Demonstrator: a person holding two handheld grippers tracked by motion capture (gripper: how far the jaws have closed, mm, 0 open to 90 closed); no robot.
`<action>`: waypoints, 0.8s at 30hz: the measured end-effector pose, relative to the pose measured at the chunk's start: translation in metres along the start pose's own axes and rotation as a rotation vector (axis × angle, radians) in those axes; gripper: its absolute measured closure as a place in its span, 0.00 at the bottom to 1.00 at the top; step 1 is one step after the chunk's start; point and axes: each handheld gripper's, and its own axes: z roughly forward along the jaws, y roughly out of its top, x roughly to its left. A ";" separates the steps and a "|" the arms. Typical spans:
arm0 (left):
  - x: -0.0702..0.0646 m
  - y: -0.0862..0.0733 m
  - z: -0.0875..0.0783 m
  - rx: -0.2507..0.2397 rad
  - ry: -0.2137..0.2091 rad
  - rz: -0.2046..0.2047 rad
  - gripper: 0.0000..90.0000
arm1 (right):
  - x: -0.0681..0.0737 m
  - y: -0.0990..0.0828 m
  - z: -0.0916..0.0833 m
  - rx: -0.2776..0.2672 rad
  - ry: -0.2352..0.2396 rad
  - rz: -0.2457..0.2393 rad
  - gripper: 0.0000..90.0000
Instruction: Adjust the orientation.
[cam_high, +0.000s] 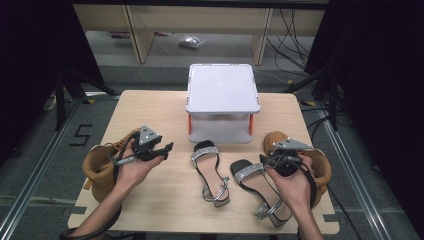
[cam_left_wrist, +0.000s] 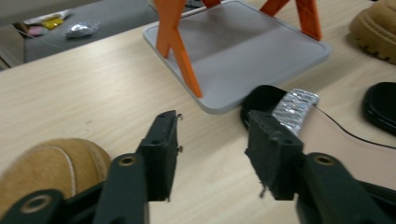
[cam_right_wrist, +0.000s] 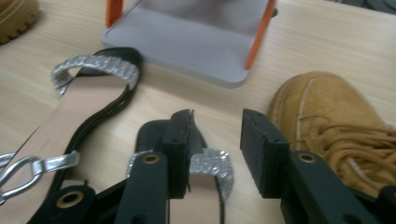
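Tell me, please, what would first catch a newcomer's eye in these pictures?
Probably the two black sandals with glittery straps, left sandal and right sandal, mid-table in front of a white rack on orange legs. A tan boot sits at each side edge, behind the open left gripper and right gripper.

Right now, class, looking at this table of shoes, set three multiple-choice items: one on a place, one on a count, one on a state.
1. Where does the grey two-tier plastic rack with orange legs stand?
A far middle of table
B near left corner
C on the floor

2. How many black sandals with silver glitter straps lie there?
A one
B two
C four

3. The left tongs are
A clamped on a boot
B open, holding nothing
C gripping a sandal

Key: 1 A, behind the sandals; 2 B, a pair lies side by side; 3 B, bare gap between jaws.
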 end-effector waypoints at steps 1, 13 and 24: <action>-0.001 -0.003 -0.002 0.007 -0.011 0.007 0.63 | 0.002 -0.001 0.000 -0.003 0.016 0.008 0.71; -0.020 -0.022 -0.019 0.085 -0.120 0.002 0.98 | 0.032 -0.008 0.010 0.134 0.095 -0.042 1.00; -0.065 -0.055 0.002 0.173 -0.261 0.004 0.99 | 0.070 -0.014 0.041 0.261 0.162 -0.121 1.00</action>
